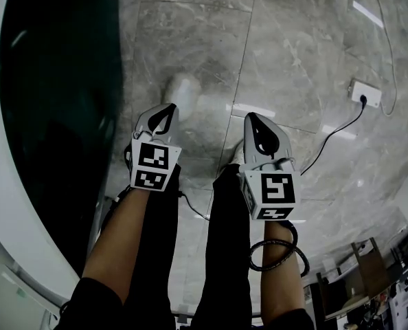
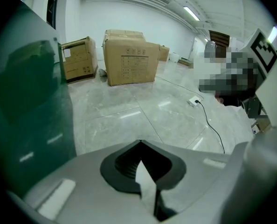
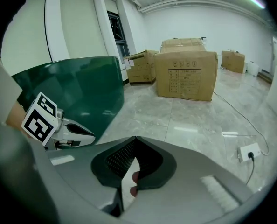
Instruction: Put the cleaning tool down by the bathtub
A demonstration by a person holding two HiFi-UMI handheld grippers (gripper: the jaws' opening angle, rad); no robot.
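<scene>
No cleaning tool shows in any view. The dark green bathtub with its white rim fills the left of the head view; its green wall stands at the left of both gripper views. My left gripper hangs over the floor just right of the tub, its jaws closed to a point with nothing between them. My right gripper is level with it, further right, also shut and empty. The right gripper view catches the left gripper and its marker cube beside the tub.
A white socket block with a black cable lies on the grey marble floor to the right. Cardboard boxes stand far ahead. My legs and a white shoe are below the grippers.
</scene>
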